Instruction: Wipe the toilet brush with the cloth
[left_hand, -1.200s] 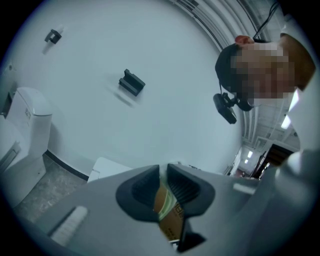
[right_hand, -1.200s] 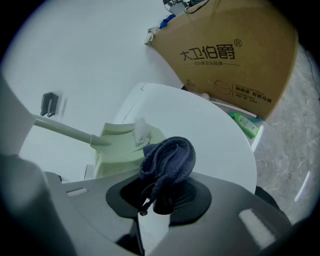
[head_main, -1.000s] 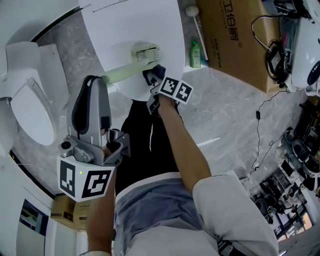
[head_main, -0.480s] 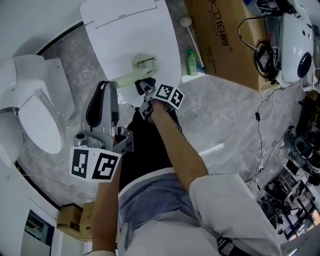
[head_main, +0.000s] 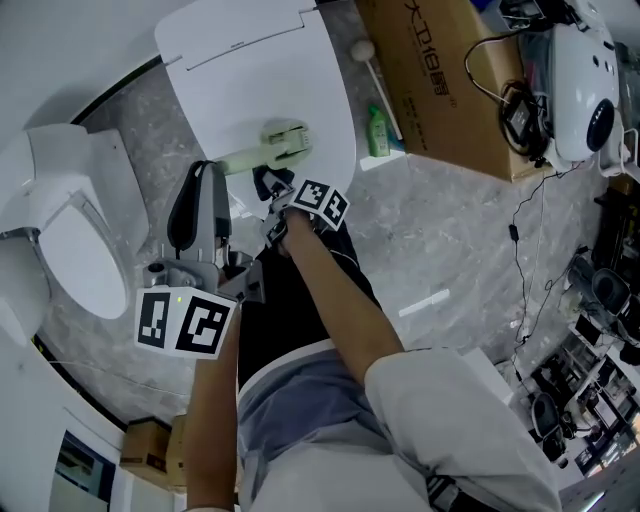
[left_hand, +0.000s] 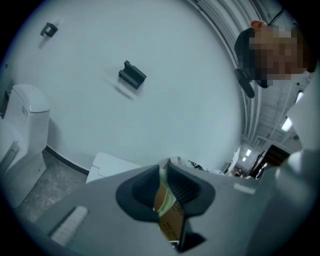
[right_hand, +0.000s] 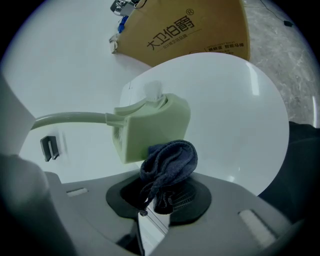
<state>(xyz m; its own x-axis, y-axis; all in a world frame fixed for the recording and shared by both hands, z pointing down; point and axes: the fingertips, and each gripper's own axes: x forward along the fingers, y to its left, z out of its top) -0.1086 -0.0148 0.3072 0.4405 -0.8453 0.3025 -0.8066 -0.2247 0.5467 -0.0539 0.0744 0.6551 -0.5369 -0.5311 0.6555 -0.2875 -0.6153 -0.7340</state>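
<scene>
The pale green toilet brush (head_main: 285, 140) lies over the white toilet lid (head_main: 250, 70), its handle (head_main: 235, 160) running back to my left gripper (head_main: 207, 172). In the left gripper view the left gripper (left_hand: 167, 192) is shut on a thin greenish piece, which looks like the handle's end. My right gripper (head_main: 273, 186) is shut on a bunched dark blue cloth (right_hand: 167, 162). In the right gripper view the cloth presses against the lower near edge of the blocky brush head (right_hand: 150, 125), and the handle (right_hand: 70, 119) leads off left.
A second white toilet (head_main: 70, 230) stands at the left. Beyond the lid are a cardboard box (head_main: 440, 70), a green bottle (head_main: 378, 130) and a white long-handled tool (head_main: 378, 70). Cables and equipment (head_main: 580, 300) crowd the right side. A dark bracket (left_hand: 132, 75) hangs on the wall.
The right gripper with the cloth has slid a little along the brush head towards the handle side. The left gripper keeps its hold, and the head view has shifted.
</scene>
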